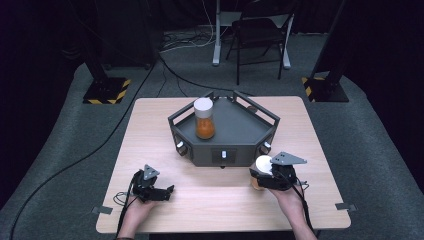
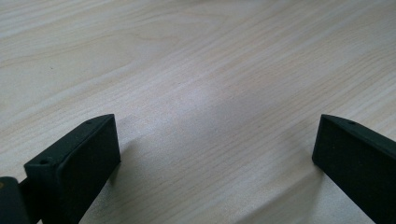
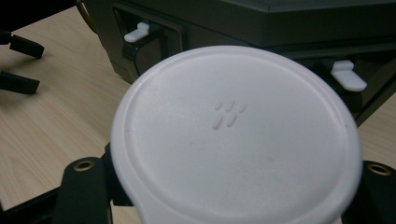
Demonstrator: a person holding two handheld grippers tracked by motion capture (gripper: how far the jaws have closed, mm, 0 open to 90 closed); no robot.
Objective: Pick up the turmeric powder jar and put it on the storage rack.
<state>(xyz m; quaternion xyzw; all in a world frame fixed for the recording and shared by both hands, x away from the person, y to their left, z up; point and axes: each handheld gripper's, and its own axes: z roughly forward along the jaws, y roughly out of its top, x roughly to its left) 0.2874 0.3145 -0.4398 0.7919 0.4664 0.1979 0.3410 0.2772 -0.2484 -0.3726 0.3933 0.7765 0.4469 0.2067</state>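
One jar point(image 1: 204, 119) already sits in the tray point(image 1: 265, 131); right gripper point(image 1: 265, 176) pinches the second jar point(image 3: 236, 135) near the table's front edge, left gripper point(image 1: 159, 194) spread idle.

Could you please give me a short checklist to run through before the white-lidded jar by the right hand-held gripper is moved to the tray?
1. Right hand-held gripper shut on the near jar, a jaw on either side below the lid: ok.
2. Near jar clear of the table: cannot tell, its base is hidden.
3. Free floor on the grey tray right of the second jar: ok.
4. Tray rail cleared by the near jar: not ok yet, it sits lower, in front of the tray.
5. Left hand-held gripper open, holding nothing, away from the tray: ok.
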